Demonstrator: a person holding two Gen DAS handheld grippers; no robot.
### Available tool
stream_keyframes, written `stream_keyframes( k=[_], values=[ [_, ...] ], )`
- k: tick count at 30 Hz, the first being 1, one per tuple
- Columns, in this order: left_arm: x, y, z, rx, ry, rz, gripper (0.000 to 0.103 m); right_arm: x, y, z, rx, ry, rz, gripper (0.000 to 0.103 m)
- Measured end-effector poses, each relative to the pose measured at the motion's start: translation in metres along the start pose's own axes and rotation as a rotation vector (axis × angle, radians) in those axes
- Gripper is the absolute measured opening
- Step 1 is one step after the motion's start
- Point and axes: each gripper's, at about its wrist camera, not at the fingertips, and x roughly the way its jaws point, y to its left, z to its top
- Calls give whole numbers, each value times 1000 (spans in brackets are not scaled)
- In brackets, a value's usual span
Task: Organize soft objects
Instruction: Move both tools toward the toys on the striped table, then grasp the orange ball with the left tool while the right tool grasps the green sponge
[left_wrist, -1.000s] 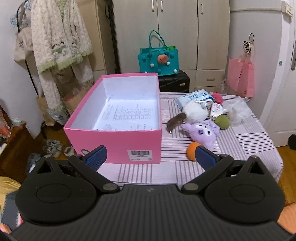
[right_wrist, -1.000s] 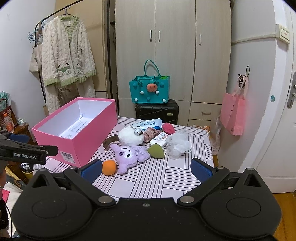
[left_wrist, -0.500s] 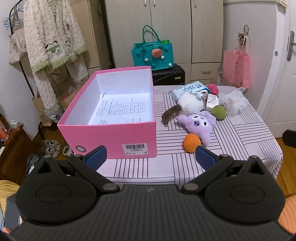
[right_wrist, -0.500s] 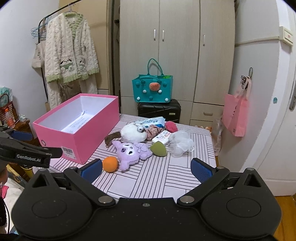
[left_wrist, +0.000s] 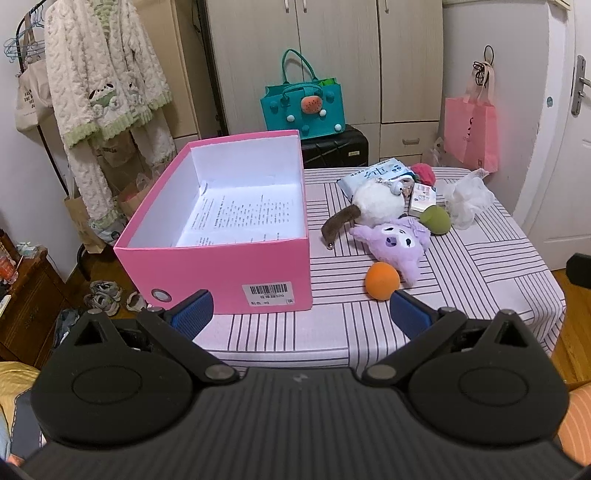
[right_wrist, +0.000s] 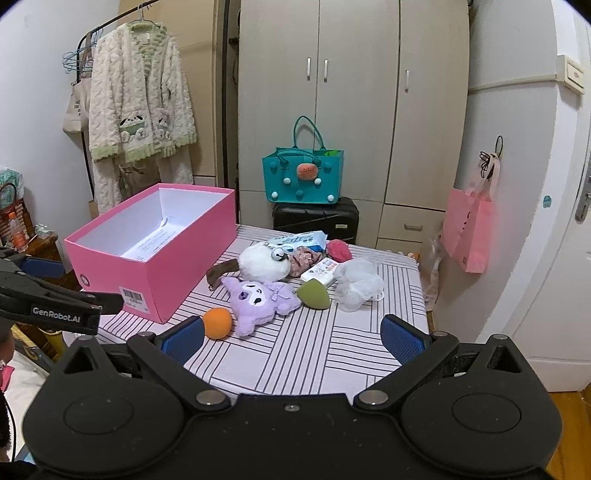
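Left wrist view: pink box (left_wrist: 236, 236) sitting empty apart from paper; orange ball (left_wrist: 382, 280), purple plush (left_wrist: 397, 242), other soft things lying on surface (left_wrist: 480, 266), nothing sorted. Left tool (left_wrist: 301, 312) and right tool (right_wrist: 293, 336) both gaping wide, holding nothing.

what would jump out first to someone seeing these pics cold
Likely the big open pink box on the left of the striped table, holding only a printed sheet. Next, the cluster of soft things to its right: a purple plush, an orange ball just in front of it, a white fluffy toy behind. Both claws, left and right, hang open and empty short of them.
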Motion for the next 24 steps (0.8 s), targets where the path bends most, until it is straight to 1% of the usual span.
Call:
stream_keyframes(
  k=[5,11,17,21,24],
  values=[
    [0,0,0,10,-5,5,103,-1,-2,0,1,-6,-7,103],
    [1,0,0,21,-2,10,103,0,-2,-1,-16,9,-11,103],
    [6,-2,6,36,0,10,103,3,-7,4,-33,38,47,103],
    [9,-5,15,44,-30,-16,103,9,-14,8,-30,48,75,103],
    [16,-11,23,70,-29,-36,103,18,-22,11,-22,52,92,103]
  ],
)
